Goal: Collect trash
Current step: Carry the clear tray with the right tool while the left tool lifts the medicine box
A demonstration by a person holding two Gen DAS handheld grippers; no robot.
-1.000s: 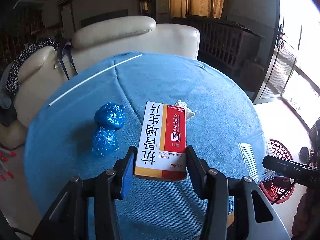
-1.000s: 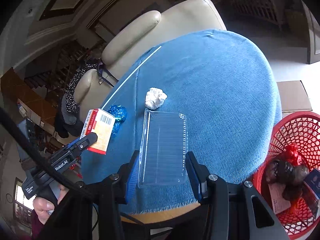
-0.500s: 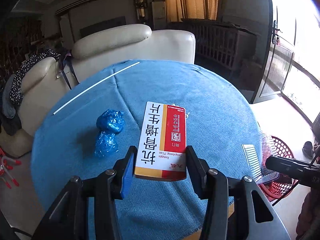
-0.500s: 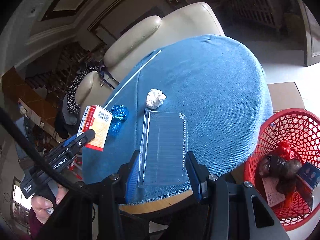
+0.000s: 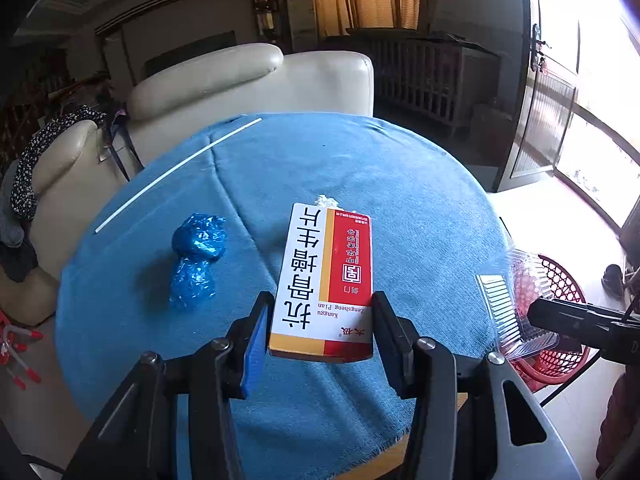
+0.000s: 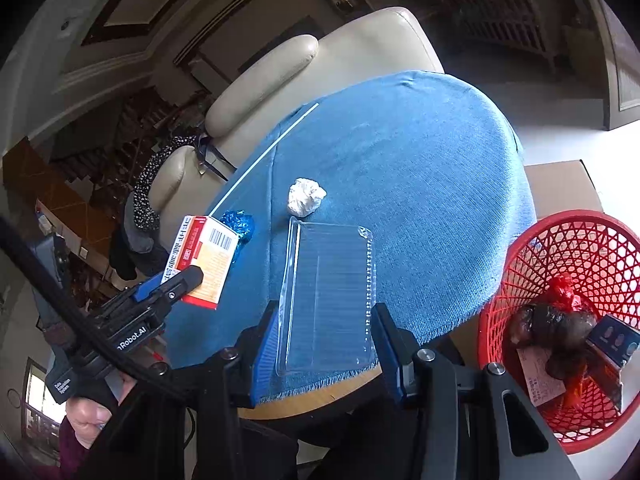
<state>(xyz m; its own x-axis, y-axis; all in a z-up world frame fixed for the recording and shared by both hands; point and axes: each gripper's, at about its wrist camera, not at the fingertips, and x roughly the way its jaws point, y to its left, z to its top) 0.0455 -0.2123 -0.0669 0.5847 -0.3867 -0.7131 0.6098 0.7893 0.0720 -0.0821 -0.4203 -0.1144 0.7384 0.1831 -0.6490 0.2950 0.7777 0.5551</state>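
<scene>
My left gripper (image 5: 318, 320) is shut on a red and white medicine box (image 5: 326, 276), held above the blue-clothed round table (image 5: 420, 200); the same box (image 6: 204, 264) shows at the left of the right wrist view. My right gripper (image 6: 324, 332) is shut on a clear plastic clamshell tray (image 6: 328, 296), seen again as the clear tray (image 5: 508, 308) at the right edge of the left wrist view. On the cloth lie a crumpled blue plastic bag (image 5: 196, 256), a white paper wad (image 6: 306, 197) and a long white stick (image 5: 176, 172). A red mesh basket (image 6: 568, 248) stands on the floor to the right.
The basket holds several pieces of trash, among them a red bag (image 6: 564, 288) and dark wrappers. A cream leather armchair (image 5: 248, 80) stands behind the table. A cardboard box (image 6: 560, 188) sits on the floor beyond the basket. A hand (image 6: 86, 420) grips the left tool.
Both grippers have drawn back toward the near edge of the table with their loads. More of the red basket shows in the right wrist view.
</scene>
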